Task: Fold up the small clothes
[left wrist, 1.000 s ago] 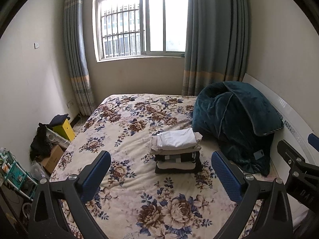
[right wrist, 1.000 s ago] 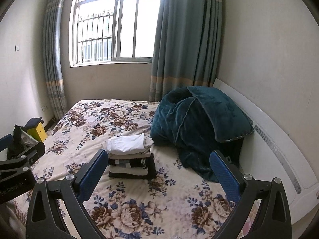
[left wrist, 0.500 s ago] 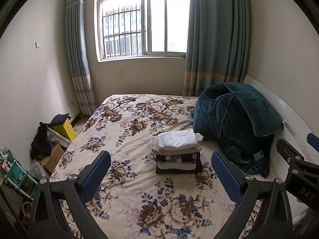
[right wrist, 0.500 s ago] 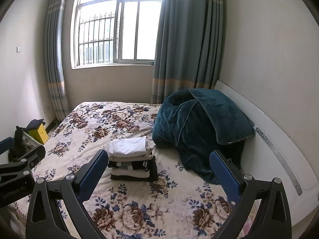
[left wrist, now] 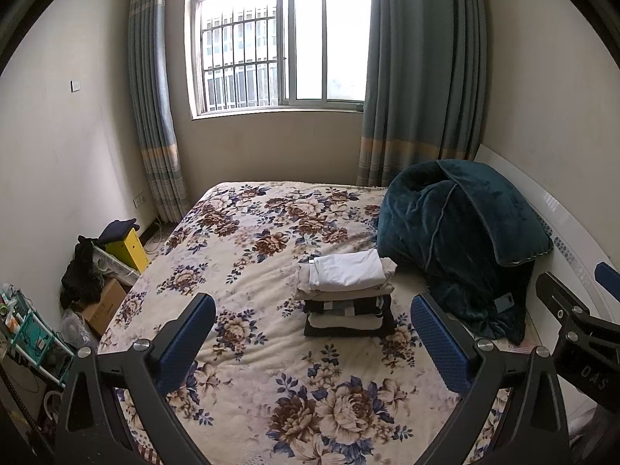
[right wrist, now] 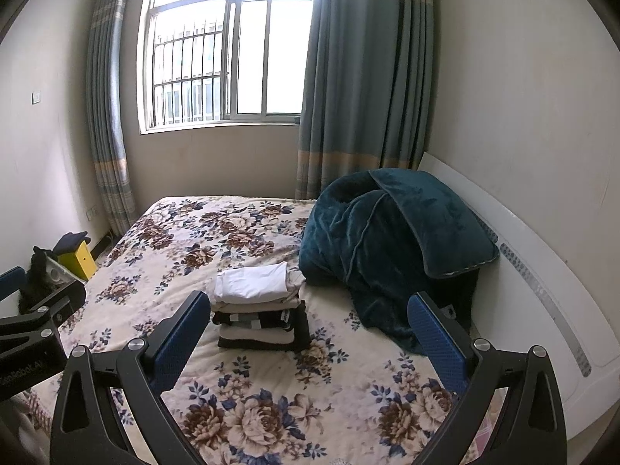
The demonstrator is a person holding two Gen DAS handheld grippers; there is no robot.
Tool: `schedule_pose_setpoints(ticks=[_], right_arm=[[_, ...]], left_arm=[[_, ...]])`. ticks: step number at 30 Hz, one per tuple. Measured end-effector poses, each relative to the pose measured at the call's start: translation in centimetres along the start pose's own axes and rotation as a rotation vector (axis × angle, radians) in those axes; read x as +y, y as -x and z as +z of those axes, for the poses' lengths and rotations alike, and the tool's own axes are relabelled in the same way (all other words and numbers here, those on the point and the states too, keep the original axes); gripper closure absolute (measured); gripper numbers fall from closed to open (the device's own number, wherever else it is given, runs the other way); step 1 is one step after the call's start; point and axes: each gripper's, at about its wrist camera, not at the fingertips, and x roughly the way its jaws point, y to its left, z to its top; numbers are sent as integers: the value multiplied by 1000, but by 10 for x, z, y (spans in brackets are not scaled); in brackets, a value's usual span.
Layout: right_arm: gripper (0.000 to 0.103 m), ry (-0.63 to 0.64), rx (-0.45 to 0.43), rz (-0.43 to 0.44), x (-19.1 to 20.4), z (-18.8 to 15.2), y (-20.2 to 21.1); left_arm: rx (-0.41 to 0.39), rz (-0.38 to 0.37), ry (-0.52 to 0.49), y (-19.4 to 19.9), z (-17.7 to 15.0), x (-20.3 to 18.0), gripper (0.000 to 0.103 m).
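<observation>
The left gripper (left wrist: 314, 339) hangs above the flowered bedspread (left wrist: 248, 255) with its blue-padded jaws spread wide and nothing between them; the right gripper (right wrist: 310, 335) is likewise wide and empty; the stack of folded clothes (left wrist: 347, 296) sits on the bed beyond both, apart from every finger, a white garment (left wrist: 348, 269) on top, beige, dark patterned and black layers beneath; just beside it to the right lies a heaped teal blanket (left wrist: 457, 232) against the white headboard (right wrist: 542, 279); the letters "DAS" show on the right gripper's body at the left view's edge; on the floor at left, a cardboard box (left wrist: 104, 304) stands near a yellow box (left wrist: 128, 252) with dark cloth on top.
</observation>
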Motion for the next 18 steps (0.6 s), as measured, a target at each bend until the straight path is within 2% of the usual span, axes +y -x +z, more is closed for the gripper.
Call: schedule_pose_setpoints(ticks=[18], right_arm=[[0, 1, 0, 0, 7, -6, 2]], left_arm=[[8, -2, 8, 3, -2, 5, 0]])
